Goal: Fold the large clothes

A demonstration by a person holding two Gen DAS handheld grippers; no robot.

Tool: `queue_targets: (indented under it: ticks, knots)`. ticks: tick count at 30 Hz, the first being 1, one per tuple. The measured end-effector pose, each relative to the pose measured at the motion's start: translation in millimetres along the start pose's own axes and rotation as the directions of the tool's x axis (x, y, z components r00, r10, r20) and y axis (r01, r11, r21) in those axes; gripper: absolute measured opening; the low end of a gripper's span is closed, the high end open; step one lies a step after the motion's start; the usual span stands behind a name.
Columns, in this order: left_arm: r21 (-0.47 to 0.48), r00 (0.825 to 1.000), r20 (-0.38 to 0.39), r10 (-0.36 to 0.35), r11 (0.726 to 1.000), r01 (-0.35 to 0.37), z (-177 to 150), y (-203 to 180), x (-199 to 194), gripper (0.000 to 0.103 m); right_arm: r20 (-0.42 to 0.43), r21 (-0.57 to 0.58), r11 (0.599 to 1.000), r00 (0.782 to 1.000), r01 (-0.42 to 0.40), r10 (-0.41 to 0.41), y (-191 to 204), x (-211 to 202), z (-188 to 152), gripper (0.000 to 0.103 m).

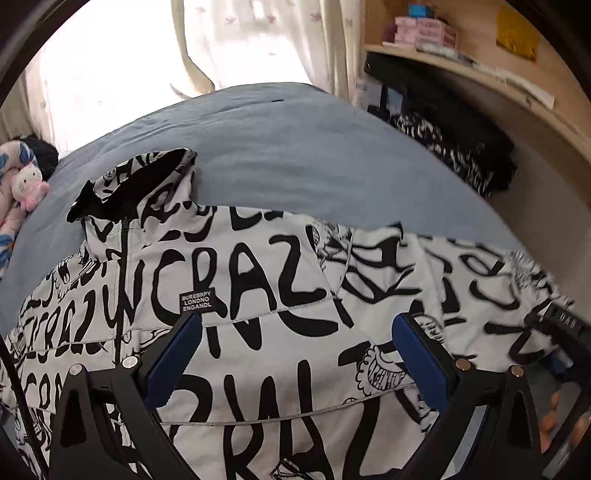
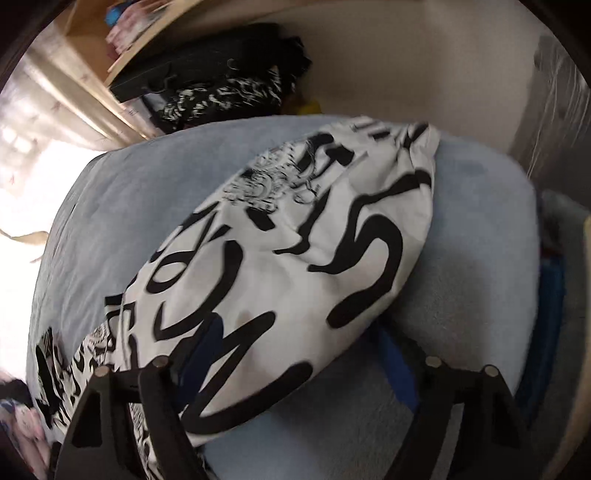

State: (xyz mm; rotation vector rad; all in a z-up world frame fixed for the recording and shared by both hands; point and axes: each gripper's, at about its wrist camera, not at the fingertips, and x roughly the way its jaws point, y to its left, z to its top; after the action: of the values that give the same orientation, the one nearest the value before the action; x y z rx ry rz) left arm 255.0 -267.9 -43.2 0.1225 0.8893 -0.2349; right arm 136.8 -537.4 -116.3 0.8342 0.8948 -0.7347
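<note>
Jacket (image 1: 258,295) flat on bed (image 1: 258,147), ready to fold. My left gripper (image 1: 295,332) wide, empty above chest. Right gripper (image 2: 291,350) wide, straddling sleeve (image 2: 314,221), no pinch yet.

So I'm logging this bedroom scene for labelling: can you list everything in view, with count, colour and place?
jacket: one, white with black graffiti lettering, spread on the bed, one sleeve lying out to the side
bed cover: one, grey-blue, under the jacket
plush toy: one, white and pink, at the bed's far left edge
curtain: pale, backlit, behind the bed
wooden shelf: one, light wood, holding pink boxes
dark clothes pile: black and white, under the shelf
left tool: black with blue pads, open, above the jacket front
right tool: black with blue pads, open, sleeve between its fingers
</note>
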Motion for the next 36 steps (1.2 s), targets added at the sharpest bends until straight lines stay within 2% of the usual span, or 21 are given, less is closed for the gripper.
queue_targets:
  ticks: [5, 6, 7, 10, 12, 14, 18, 21, 23, 24, 26, 28, 29, 30, 31, 32, 33, 36]
  knots:
    - [0.03, 0.998, -0.052, 0.038, 0.999, -0.036, -3, -12, 23, 0.102, 0.007, -0.007, 1.0, 1.0, 0.015, -0.015, 5, 6, 4, 0.069]
    - [0.032, 0.997, -0.056, 0.044, 0.999, -0.042, -2, -12, 26, 0.102, 0.012, -0.009, 1.0, 1.0, 0.02, -0.02, 6, 7, 4, 0.061]
    - [0.032, 0.997, -0.059, 0.05, 0.998, -0.048, -2, -13, 28, 0.102, 0.019, -0.021, 0.999, 0.999, 0.032, -0.031, 7, 8, 5, 0.046]
    - [0.034, 0.996, -0.058, 0.071, 0.997, -0.07, -2, -14, 28, 0.102, 0.026, -0.043, 0.999, 0.999, 0.025, -0.024, 11, 12, 10, 0.017]
    - [0.041, 0.995, -0.05, 0.081, 0.996, -0.079, -3, -13, 25, 0.102, 0.061, -0.064, 0.998, 0.998, 0.012, -0.008, 16, 5, 11, 0.011]
    - [0.052, 0.994, -0.036, 0.1, 0.994, -0.098, -4, -12, 18, 0.102, 0.143, -0.127, 0.992, 0.989, -0.006, 0.024, 31, -19, 8, 0.008]
    - [0.048, 0.992, -0.009, 0.126, 0.991, -0.126, -8, 5, -3, 0.102, 0.227, -0.294, 0.95, 0.958, -0.104, 0.176, 73, -68, -7, 0.007]
    - [0.004, 0.99, 0.0, 0.14, 0.99, -0.14, -15, 34, -21, 0.102, 0.223, -0.492, 0.853, 0.921, -0.177, 0.32, 118, -104, -35, 0.007]
    - [-0.031, 0.987, -0.003, 0.158, 0.987, -0.158, -21, 55, -31, 0.102, 0.187, -0.621, 0.757, 0.9, -0.202, 0.393, 147, -122, -63, 0.007]
    - [-0.05, 0.986, -0.005, 0.167, 0.985, -0.168, -25, 68, -36, 0.102, 0.148, -0.68, 0.698, 0.89, -0.225, 0.432, 159, -128, -79, 0.008]
    - [-0.086, 0.98, -0.019, 0.199, 0.976, -0.2, -35, 97, -43, 0.102, 0.01, -0.788, 0.544, 0.878, -0.288, 0.479, 185, -132, -120, 0.009]
    - [-0.127, 0.971, -0.048, 0.233, 0.963, -0.238, -47, 128, -47, 0.102, -0.147, -0.841, 0.413, 0.882, -0.35, 0.449, 204, -123, -162, 0.015]
    - [-0.145, 0.967, -0.063, 0.246, 0.956, -0.253, -52, 142, -48, 0.102, -0.199, -0.846, 0.381, 0.885, -0.372, 0.421, 210, -117, -179, 0.018]
    - [-0.166, 0.962, -0.08, 0.26, 0.949, -0.27, -58, 156, -49, 0.102, -0.247, -0.844, 0.361, 0.886, -0.396, 0.393, 214, -109, -193, 0.028]
    - [-0.19, 0.956, -0.102, 0.276, 0.938, -0.291, -66, 173, -49, 0.102, -0.302, -0.835, 0.345, 0.881, -0.428, 0.364, 217, -100, -212, 0.039]
    - [-0.203, 0.952, -0.114, 0.284, 0.931, -0.302, -71, 183, -49, 0.102, -0.334, -0.828, 0.337, 0.877, -0.448, 0.346, 216, -95, -223, 0.043]
    - [-0.216, 0.948, -0.13, 0.292, 0.925, -0.314, -77, 193, -49, 0.102, -0.359, -0.824, 0.328, 0.873, -0.463, 0.33, 214, -92, -233, 0.046]
    - [-0.231, 0.941, -0.166, 0.294, 0.916, -0.327, -93, 210, -47, 0.102, -0.392, -0.841, 0.269, 0.872, -0.469, 0.294, 202, -87, -258, 0.045]
